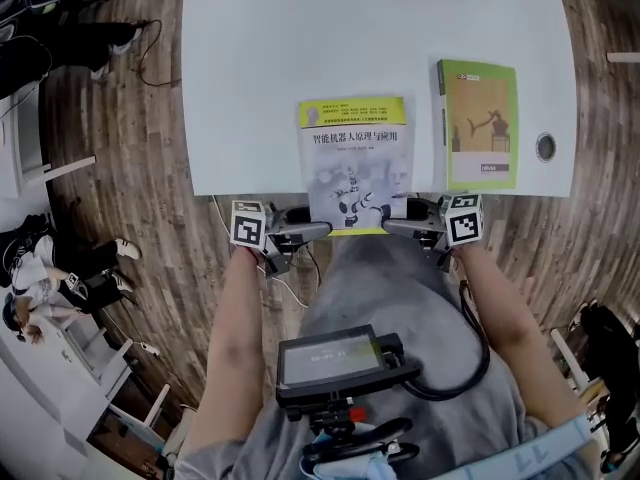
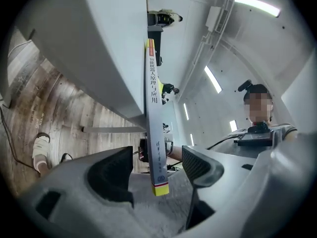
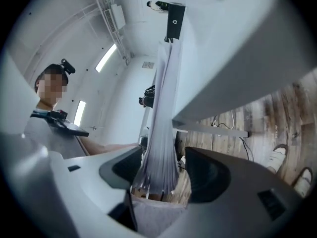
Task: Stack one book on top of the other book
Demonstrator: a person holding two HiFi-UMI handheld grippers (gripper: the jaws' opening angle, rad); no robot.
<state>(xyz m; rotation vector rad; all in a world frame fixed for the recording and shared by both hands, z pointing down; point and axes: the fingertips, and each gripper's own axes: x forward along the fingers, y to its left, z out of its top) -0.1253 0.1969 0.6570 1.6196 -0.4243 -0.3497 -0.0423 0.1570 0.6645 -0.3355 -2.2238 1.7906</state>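
A white desk (image 1: 260, 68) fills the upper part of the head view, and 2 books lie on it. The grey book (image 1: 355, 153), with a yellow band at the top of its cover and a picture of a robot, is in the middle of the frame. Its near end passes over the edge of the desk and hangs above the person's lap. The green book (image 1: 480, 123) lies flat at the right of it, apart from it, with a strip of bare desk between them. It is close to the near edge of the desk. A small dark round hole (image 1: 545, 147) is in the desk just at the right of the green book.

The left tongs (image 1: 312, 230) stand at the lower left corner of the grey book, and the right tongs (image 1: 400, 226) at its lower right corner. Both point inward to the book.

In the left gripper view the spine of the grey book passes between the 2 dark pads (image 2: 111, 175). The jaws are wide, with free space on each side of the spine, so they do not press it.

In the right gripper view the page edges of the same book stand between the pads (image 3: 213, 175). These jaws are wide too, and a clear gap shows on the right side of the pages.

A black device with a screen (image 1: 335, 363) is on the person's chest, in the lower middle of the head view. A wooden floor (image 1: 130, 168) shows at both sides of the desk.
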